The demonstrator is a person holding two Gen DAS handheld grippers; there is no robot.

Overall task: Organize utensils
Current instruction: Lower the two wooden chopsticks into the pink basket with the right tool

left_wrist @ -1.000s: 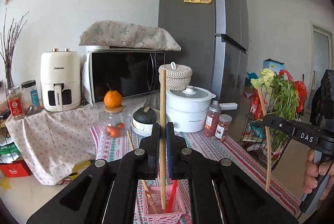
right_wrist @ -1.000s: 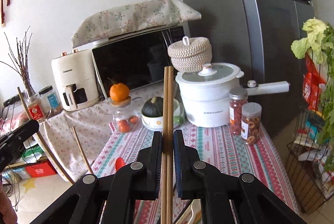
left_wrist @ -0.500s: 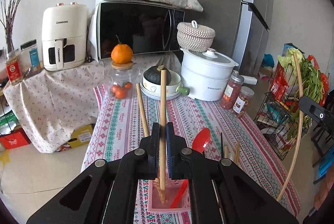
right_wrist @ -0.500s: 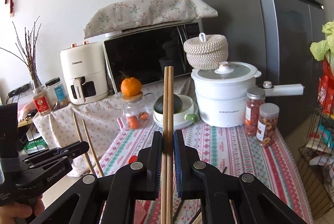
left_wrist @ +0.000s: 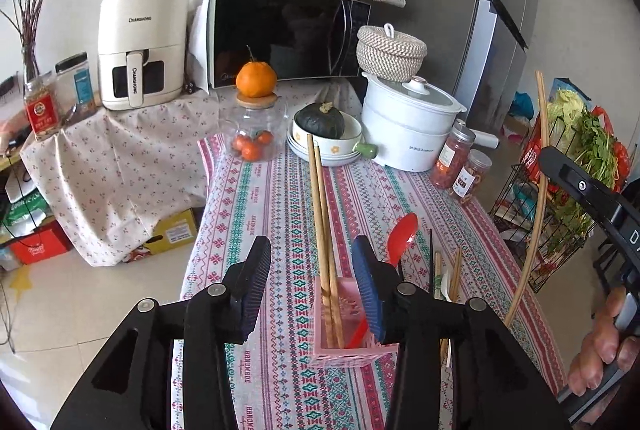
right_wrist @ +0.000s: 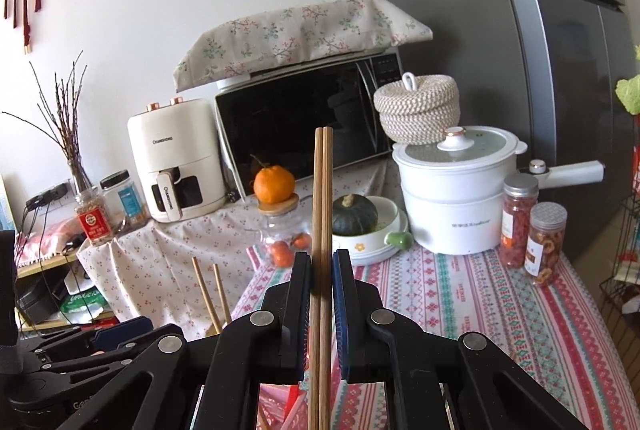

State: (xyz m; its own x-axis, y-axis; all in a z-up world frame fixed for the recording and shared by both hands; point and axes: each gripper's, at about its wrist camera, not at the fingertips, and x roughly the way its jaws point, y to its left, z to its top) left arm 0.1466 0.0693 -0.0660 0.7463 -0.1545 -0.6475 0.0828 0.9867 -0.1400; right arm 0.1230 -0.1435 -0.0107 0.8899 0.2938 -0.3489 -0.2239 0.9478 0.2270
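a kitchen corner fills both views: a table under a striped patterned cloth, with a microwave, a cream air fryer and a white pot toward the top of the frames and a grey fridge at the upper right.

in the left wrist view the left gripper tilts down over the cloth from the bottom centre, its jaws opening, the blue pads standing clear on either side of a pair of wooden chopsticks. those chopsticks stand in a pink slotted basket low in the centre, leaning toward the top of the frame, touched by neither pad. a red spoon also sits in the basket, its bowl sticking up to the right. more utensils lie on the cloth just right of the basket, partly hidden by the gripper.

at the right edge of that view a hand grips the handle of the right gripper. in the right wrist view that gripper points nearly level, its fingers clamped on a second chopstick pair, which rises upright through the centre of the frame. the left gripper lies dark at the lower left there.
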